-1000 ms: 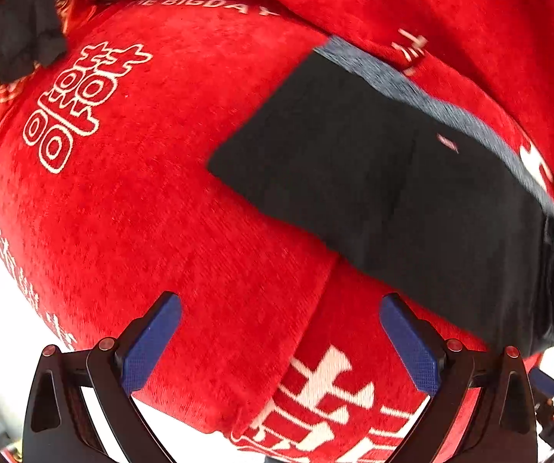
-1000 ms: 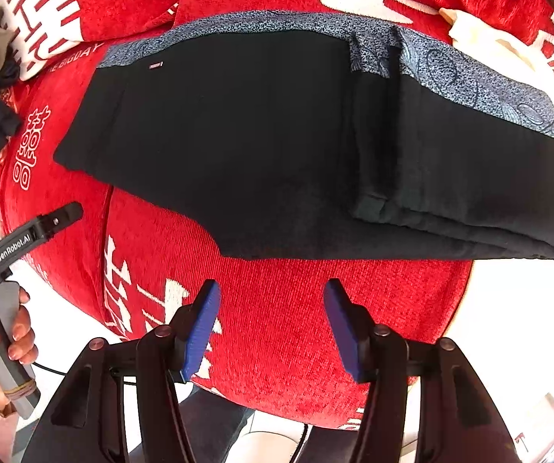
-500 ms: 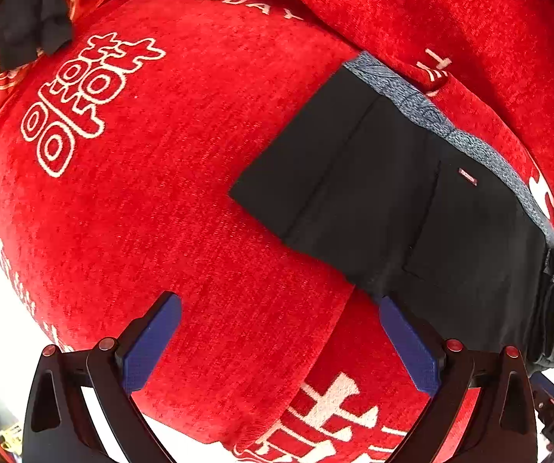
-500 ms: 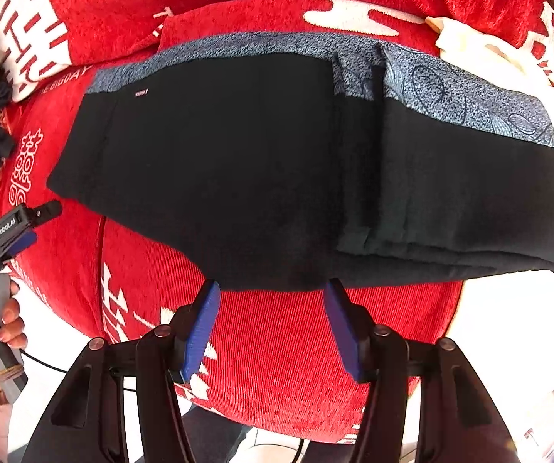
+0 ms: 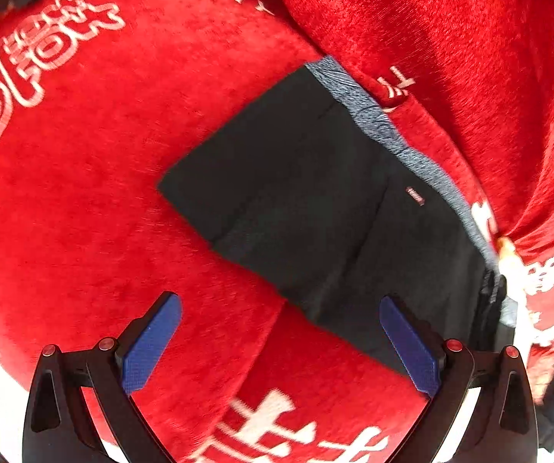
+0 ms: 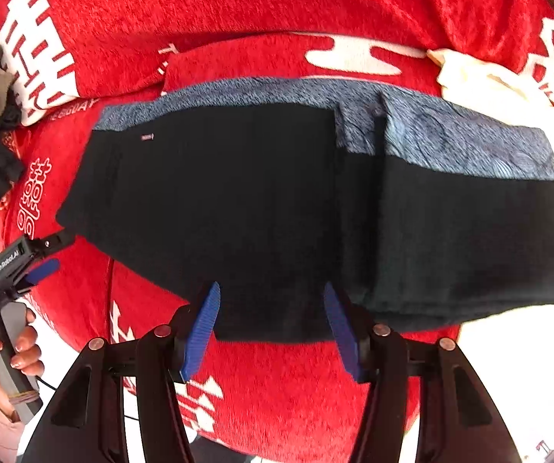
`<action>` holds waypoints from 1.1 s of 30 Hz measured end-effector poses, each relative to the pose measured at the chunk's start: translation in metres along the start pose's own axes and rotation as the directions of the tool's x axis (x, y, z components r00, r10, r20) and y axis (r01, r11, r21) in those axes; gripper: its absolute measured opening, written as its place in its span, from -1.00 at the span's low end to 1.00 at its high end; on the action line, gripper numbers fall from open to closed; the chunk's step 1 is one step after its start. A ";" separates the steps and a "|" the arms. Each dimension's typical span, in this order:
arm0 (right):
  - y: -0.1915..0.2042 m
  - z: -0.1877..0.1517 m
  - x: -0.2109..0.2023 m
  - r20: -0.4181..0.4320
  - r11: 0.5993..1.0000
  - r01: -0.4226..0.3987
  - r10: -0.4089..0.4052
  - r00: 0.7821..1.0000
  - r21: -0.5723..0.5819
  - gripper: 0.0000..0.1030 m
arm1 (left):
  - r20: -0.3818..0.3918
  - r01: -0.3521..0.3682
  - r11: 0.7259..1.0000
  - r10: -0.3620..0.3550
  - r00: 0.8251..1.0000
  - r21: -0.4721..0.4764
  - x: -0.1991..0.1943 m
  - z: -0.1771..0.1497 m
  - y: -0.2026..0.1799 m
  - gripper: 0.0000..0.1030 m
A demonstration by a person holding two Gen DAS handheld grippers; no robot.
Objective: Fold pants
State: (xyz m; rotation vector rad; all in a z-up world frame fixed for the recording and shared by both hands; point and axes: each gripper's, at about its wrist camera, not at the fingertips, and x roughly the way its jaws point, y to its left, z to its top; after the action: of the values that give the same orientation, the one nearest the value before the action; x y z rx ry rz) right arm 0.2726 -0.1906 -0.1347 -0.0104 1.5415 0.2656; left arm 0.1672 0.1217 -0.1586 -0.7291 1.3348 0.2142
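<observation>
Hovering: right gripper jaws apart over pants hem | left gripper jaws apart

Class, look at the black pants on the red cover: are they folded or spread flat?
Folded: the black pants lie doubled, one layer overlapping another.

Open right claw over black pants

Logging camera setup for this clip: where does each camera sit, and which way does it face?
Left wrist: on the left tool, looking steeply down at the black pants on the red cover; only its open blue fingers show.
Right wrist: on the right tool, looking straight down over the pants' near edge; the person's left hand shows.
Shared: pants, cover, and the left tool.
</observation>
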 end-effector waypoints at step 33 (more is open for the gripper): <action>0.007 0.017 0.004 0.024 0.989 -0.084 0.087 0.996 -0.119 0.26 | 0.274 -0.234 0.944 0.168 0.947 0.230 0.015 0.015 -0.078 -0.35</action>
State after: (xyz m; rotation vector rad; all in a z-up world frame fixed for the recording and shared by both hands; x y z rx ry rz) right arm 0.2879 -0.1799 -0.1368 -0.0335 1.4969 0.4235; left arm 0.2254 0.0673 -0.1442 -0.3285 1.1663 0.2801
